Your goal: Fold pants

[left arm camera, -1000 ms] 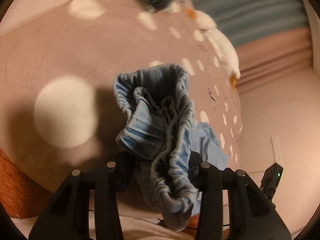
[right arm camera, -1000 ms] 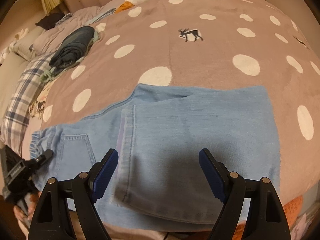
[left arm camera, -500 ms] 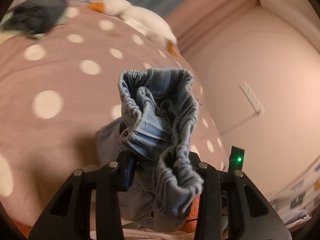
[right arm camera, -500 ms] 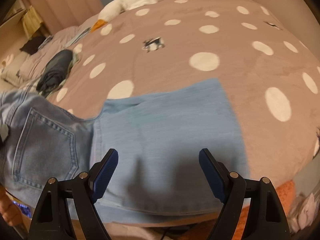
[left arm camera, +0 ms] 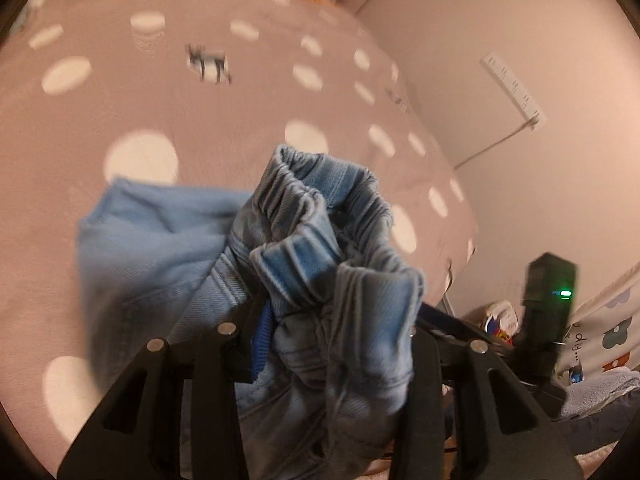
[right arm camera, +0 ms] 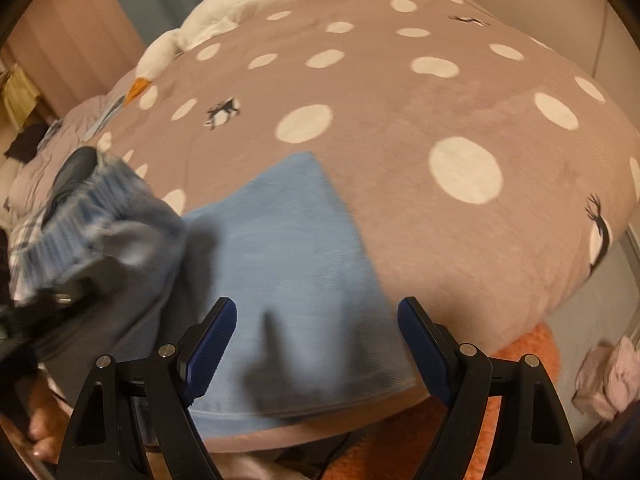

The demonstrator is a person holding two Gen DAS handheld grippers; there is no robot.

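Note:
Light blue denim pants (right arm camera: 288, 248) lie with their folded legs flat on a taupe polka-dot blanket (right arm camera: 400, 112). My left gripper (left arm camera: 332, 344) is shut on the bunched elastic waistband (left arm camera: 328, 240) and holds it raised over the legs (left arm camera: 152, 232). In the right wrist view the lifted waistband (right arm camera: 92, 216) shows at the left, over the leg part. My right gripper (right arm camera: 316, 336) is open and empty, hovering above the near end of the folded legs.
A white plush goose (right arm camera: 216, 28) lies at the far edge of the bed. Dark folded clothes (right arm camera: 76, 168) lie at the left. An orange rug (right arm camera: 520, 360) shows below the bed edge. A wall (left arm camera: 500, 60) stands close on the right.
My left gripper has carried the waistband up and rightward over the folded legs. The right gripper view has swung rightward; it stays open above the legs.

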